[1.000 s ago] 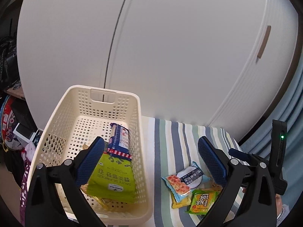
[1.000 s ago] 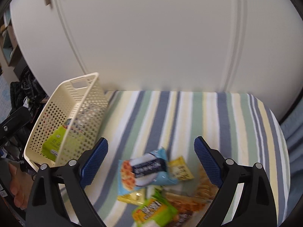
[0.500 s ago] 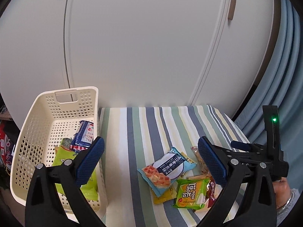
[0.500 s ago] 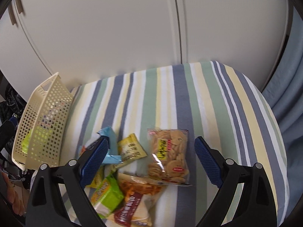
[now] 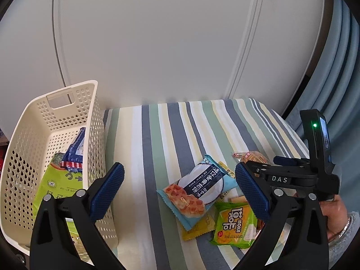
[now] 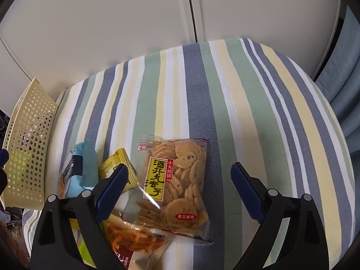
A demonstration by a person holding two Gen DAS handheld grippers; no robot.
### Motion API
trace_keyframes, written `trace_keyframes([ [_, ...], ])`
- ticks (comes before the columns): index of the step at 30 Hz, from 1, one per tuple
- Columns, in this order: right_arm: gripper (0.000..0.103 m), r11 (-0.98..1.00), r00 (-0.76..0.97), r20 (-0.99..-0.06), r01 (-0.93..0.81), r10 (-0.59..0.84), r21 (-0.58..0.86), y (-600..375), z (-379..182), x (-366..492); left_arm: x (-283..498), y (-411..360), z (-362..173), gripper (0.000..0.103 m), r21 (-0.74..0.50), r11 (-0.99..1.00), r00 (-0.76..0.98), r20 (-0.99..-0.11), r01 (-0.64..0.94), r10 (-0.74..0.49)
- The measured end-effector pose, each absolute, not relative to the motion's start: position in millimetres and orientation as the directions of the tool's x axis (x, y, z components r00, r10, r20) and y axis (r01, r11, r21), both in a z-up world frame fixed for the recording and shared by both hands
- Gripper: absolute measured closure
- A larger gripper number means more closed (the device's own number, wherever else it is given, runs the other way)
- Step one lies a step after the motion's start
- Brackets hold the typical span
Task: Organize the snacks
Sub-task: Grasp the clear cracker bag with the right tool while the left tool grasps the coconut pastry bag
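Lower centre of the right wrist frame, right gripper (image 6: 178,180) jaws spread wide over cracker bag (image 6: 177,184), empty. Left gripper (image 5: 178,189) also spread, empty, above snack pile (image 5: 211,200); basket (image 5: 29,130) at left holds packets.

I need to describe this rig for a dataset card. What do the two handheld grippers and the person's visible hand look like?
Both the left gripper and the right gripper have black, angular linkage arms with silver pivot bolts and ribbed blue pads on the fingers. In the left wrist view, the right gripper's black body reads "DAS" in white and carries an upright black device with a green light. The hand wears a silver bracelet and a fuzzy grey sleeve.
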State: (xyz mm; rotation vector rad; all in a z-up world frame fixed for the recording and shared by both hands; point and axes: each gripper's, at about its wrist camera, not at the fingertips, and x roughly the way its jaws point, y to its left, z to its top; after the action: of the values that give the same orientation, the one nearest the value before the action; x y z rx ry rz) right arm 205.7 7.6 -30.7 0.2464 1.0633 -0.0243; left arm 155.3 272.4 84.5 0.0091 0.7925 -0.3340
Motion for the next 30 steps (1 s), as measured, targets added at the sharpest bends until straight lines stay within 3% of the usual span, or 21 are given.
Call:
trace_keyframes([
  [14, 0.013, 0.984, 0.441, -0.892, 0.093, 0.096, 0.152, 18, -46, 226, 161, 236, 46, 0.003, -0.028, 0.931, 0.600, -0.758, 0.364, -0.258],
  [22, 0.043, 0.986, 0.454, -0.887, 0.092, 0.080, 0.136, 18, -43, 222, 173, 231, 28, 0.003, -0.031, 0.923, 0.557, -0.789, 0.384, -0.258],
  [30, 0.043, 0.980, 0.464, -0.880, 0.107, 0.098, 0.166, 3, -46, 211, 191, 224, 9, 0.003, -0.103, 0.883, 0.448, -0.831, 0.457, -0.329],
])
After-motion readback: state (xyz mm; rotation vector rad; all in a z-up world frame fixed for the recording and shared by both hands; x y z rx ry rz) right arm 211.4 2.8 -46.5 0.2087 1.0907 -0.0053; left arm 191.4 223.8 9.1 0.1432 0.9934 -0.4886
